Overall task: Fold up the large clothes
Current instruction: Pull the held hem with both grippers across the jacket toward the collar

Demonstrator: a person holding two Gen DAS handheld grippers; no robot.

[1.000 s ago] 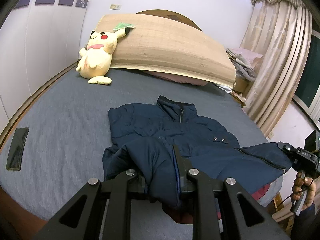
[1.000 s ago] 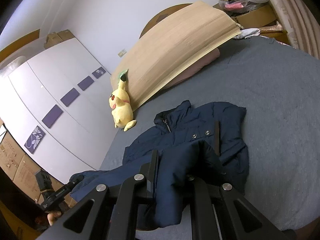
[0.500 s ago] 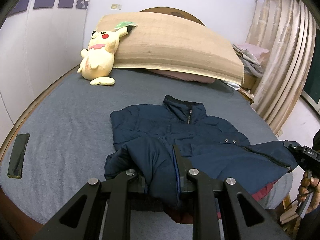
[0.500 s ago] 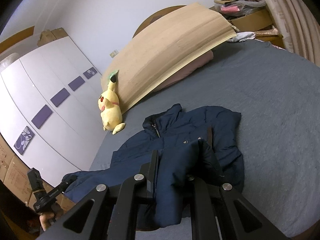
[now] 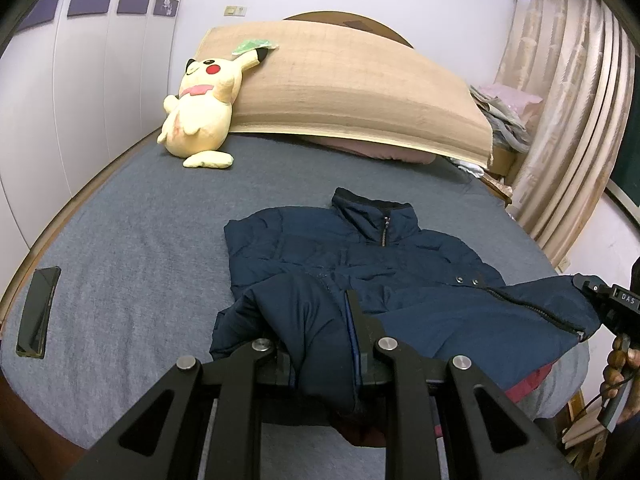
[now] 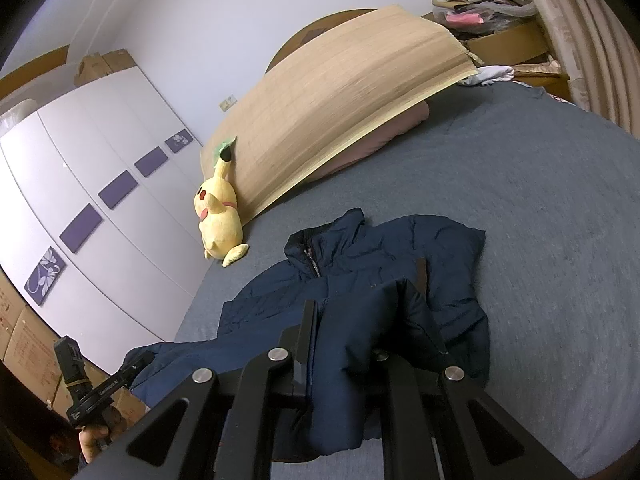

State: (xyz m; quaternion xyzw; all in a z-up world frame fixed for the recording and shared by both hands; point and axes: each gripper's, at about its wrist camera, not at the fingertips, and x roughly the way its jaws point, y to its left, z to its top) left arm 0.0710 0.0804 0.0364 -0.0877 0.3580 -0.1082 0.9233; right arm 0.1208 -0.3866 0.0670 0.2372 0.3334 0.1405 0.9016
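Note:
A navy padded jacket (image 5: 360, 252) lies on the grey bed (image 5: 120, 240), collar toward the headboard, zipped front up. My left gripper (image 5: 320, 328) is shut on a bunch of the jacket's lower left hem, held just above the bed's front edge. My right gripper (image 6: 360, 320) is shut on the jacket's lower right hem. In the left wrist view the right gripper (image 5: 608, 304) shows at the far right, stretching the hem out past the bed edge. The jacket also shows in the right wrist view (image 6: 380, 256). The left gripper (image 6: 104, 384) shows at the lower left there.
A yellow plush toy (image 5: 200, 112) leans on a rolled tan mat (image 5: 352, 88) at the headboard. A black phone (image 5: 38, 316) lies near the bed's left edge. White wardrobe doors (image 6: 80, 208) stand left; curtains (image 5: 568, 120) and piled clothes (image 5: 504, 112) right.
Both grippers have drawn back and up a little with the hem held. The jacket has slid slightly toward the foot of the bed and its lower edge is stretched wider.

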